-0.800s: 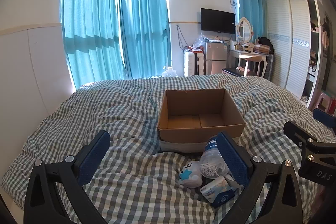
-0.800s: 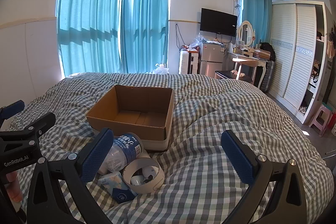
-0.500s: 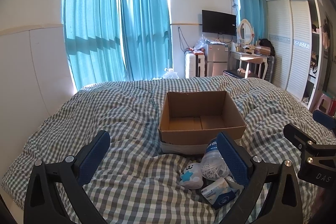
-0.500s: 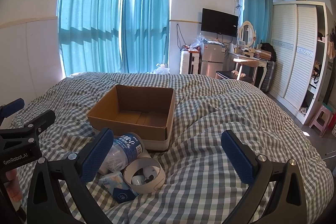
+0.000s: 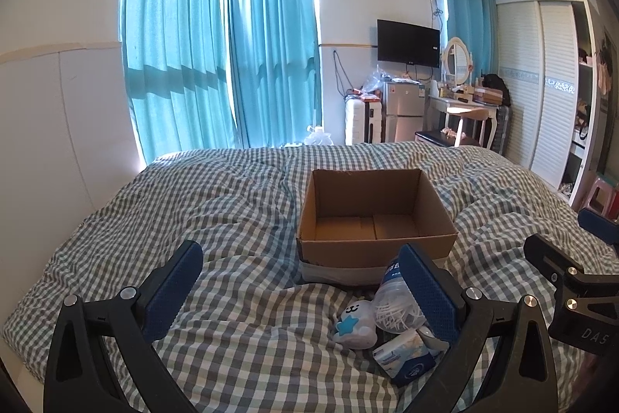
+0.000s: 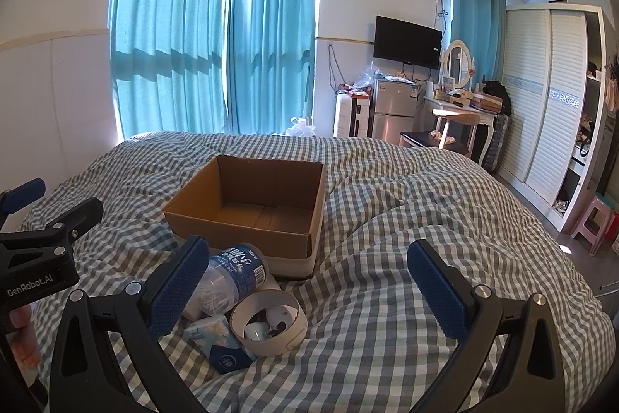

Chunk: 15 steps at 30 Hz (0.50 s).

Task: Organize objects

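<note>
An open cardboard box (image 5: pixel 374 219) is set at the middle of the checked bedspread (image 5: pixel 240 204), and a small heap is gathered against its near wall: a clear jar of cotton swabs (image 6: pixel 228 283), a white star-marked toy (image 5: pixel 356 321), a tissue pack (image 6: pixel 216 339) and a round white holder (image 6: pixel 271 326). The heap is seen at 5 o'clock past the left gripper (image 5: pixel 301 291) and at 7 o'clock past the right gripper (image 6: pixel 309 287). Both tongs are spread wide and nothing is held in them.
</note>
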Available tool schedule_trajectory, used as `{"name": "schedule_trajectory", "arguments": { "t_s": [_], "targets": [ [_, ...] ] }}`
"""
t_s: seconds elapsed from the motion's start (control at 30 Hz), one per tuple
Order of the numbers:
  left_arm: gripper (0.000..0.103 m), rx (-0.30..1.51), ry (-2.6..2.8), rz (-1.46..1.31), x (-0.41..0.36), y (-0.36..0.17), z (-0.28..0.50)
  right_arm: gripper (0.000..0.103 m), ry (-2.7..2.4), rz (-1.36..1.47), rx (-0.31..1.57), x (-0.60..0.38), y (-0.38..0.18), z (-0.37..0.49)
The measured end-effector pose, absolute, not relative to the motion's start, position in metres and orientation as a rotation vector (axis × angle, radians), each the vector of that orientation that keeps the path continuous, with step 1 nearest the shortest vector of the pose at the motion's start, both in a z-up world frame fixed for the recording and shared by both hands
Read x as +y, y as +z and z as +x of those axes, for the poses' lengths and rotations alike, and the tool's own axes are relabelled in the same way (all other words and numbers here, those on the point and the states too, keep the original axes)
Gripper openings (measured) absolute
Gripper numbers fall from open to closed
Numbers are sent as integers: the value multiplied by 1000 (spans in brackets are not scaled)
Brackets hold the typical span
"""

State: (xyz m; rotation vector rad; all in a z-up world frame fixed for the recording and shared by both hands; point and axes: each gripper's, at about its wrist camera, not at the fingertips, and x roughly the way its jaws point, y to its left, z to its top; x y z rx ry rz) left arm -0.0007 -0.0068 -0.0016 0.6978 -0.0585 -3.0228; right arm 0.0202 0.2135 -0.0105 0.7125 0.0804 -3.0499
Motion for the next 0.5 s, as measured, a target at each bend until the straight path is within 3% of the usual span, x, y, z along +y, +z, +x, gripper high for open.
{"name": "schedule_trajectory", "arguments": {
  "t_s": [0.5],
  "targets": [
    [103,-58,-3042,698,-7,-2,1,103,-3046,718,93,210,-13,20]
  ]
}}
